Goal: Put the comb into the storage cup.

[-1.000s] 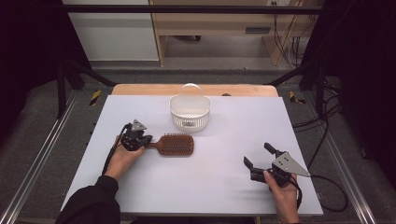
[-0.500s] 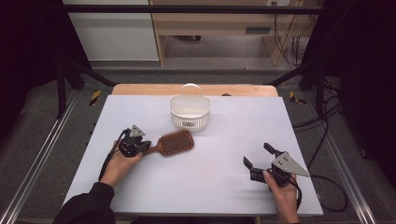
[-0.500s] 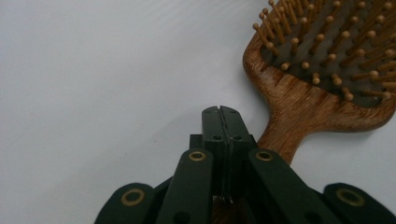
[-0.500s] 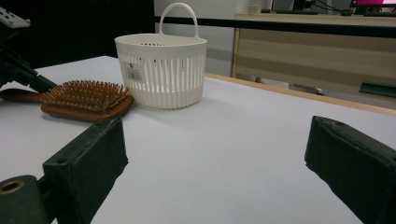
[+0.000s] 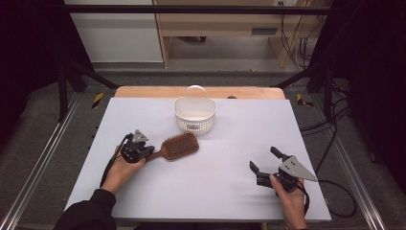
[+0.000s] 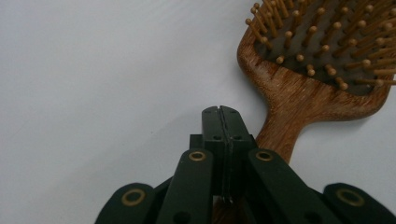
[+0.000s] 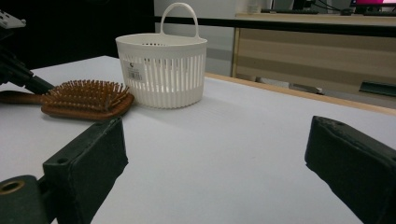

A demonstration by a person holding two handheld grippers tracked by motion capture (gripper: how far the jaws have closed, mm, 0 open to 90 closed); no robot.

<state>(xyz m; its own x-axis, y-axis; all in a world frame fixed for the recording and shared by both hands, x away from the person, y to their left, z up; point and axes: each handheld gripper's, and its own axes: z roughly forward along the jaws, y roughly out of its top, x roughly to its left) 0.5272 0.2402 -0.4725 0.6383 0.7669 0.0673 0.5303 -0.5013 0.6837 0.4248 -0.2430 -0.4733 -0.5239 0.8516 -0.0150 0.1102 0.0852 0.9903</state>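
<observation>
Wooden hairbrush (image 5: 176, 147) lies just before the basket (image 5: 194, 115), mid-table.

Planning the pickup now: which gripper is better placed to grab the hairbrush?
Left. The left gripper sits shut right over the hairbrush handle. The right gripper is open but far off across the table.

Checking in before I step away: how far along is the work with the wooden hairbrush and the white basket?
Early. The brown wooden paddle hairbrush lies bristles-up on the white table, in front of the white slotted plastic basket, which looks empty. In hand: the left gripper sits over the brush handle, jaws shut with nothing visible between their tips. The right gripper rests open, apart. Any lifting is left.
</observation>
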